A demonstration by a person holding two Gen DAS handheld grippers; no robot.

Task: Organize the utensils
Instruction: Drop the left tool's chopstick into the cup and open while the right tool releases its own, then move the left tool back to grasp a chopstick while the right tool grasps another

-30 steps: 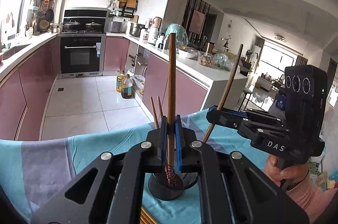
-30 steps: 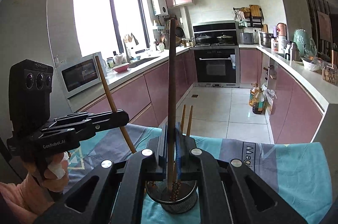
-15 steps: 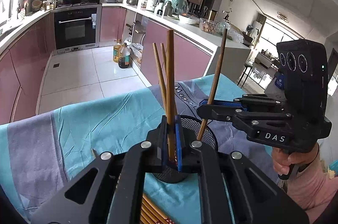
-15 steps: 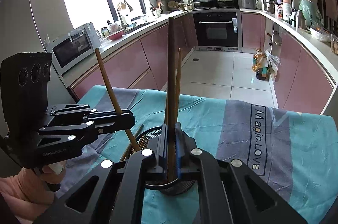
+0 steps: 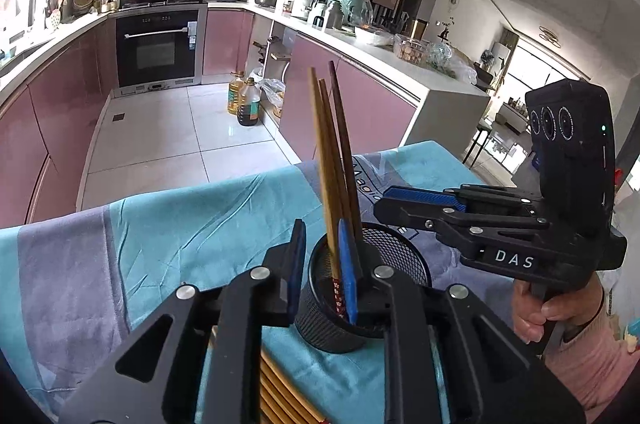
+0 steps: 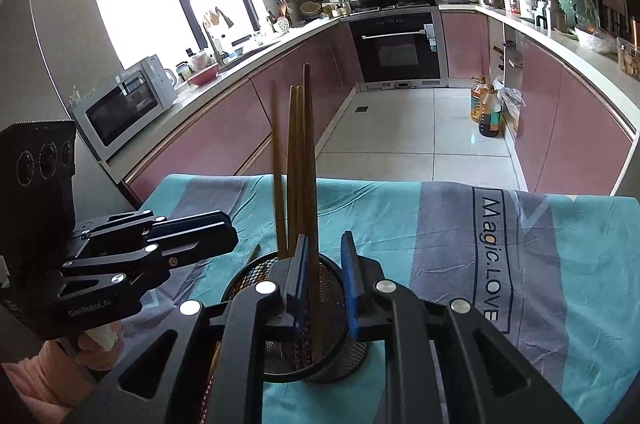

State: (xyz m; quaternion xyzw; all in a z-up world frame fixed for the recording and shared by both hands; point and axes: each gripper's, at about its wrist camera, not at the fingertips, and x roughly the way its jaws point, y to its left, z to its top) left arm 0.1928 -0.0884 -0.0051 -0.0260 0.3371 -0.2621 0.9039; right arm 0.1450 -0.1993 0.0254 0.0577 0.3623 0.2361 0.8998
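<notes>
1. Chopsticks (image 5: 334,160) are judged to be light, stiff and slim, with smooth sides that are likely to slip or roll between flat pads; a hold partway along the shaft, square across the pads, is judged the safest.
2. Breakage is not much feared, but a long stick held near one end is expected to swing, so it is best kept close to upright when lowered.
3. Four sticks are seen standing in the black mesh cup (image 6: 332,356): lighter bamboo-coloured ones and a darker brown one (image 6: 309,160) with a small patterned band near its lower end.
4. The cup is set on a teal and grey cloth (image 6: 440,220) spread over the table, and the sticks lean on its rim, slightly fanned.
5. More chopsticks (image 5: 280,392) are left lying flat on the cloth beneath the left gripper (image 5: 322,264), beside the cup.
6. The left gripper's jaws are opening; sticks stand between the blue pads (image 5: 347,272) but are no longer pinched.
7. The right gripper (image 6: 324,276) is likewise opening over the cup, the dark stick being let go between its pads.
</notes>
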